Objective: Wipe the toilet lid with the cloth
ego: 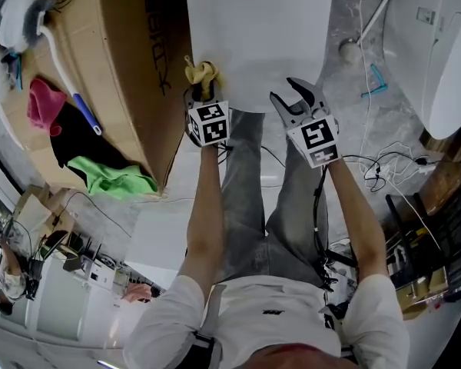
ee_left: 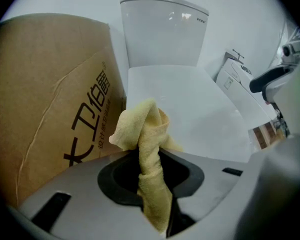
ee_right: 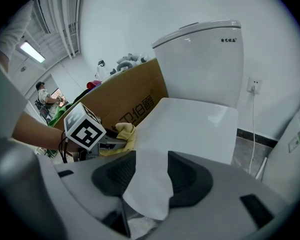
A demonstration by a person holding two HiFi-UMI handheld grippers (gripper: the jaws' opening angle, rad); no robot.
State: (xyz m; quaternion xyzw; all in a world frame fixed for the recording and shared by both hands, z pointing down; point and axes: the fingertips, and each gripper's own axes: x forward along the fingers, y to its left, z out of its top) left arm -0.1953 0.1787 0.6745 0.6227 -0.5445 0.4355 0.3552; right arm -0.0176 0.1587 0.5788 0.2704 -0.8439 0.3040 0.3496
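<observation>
The person is standing right in front of the closed toilet, leaning over it with a tool in each hand. The left claw (ego: 202,91) is pinching the yellow cloth (ego: 200,72). In the left gripper view the cloth (ee_left: 147,149) is running up between the two dark pads as a twisted rope and bunching into a loose knot above them. That bunch is sitting at the front left corner of the toilet lid (ego: 253,37), just beside the tall cardboard box (ego: 131,68) standing against the toilet's left side. I cannot tell whether the cloth is actually touching the lid.

The right claw (ego: 296,98) is hanging spread wide at the lid's front edge, gripping nothing. In the right gripper view the pale front end of the lid (ee_right: 190,124) is showing in the gap between the parted pads. The cistern (ee_right: 205,59) is rising behind the lid. The marker cube of the left tool (ee_right: 85,126) is showing off to the left with the cloth (ee_right: 124,134) next to it.

Beyond the box, a green rag (ego: 111,177) and a pink rag (ego: 44,106) are lying on the floor.
</observation>
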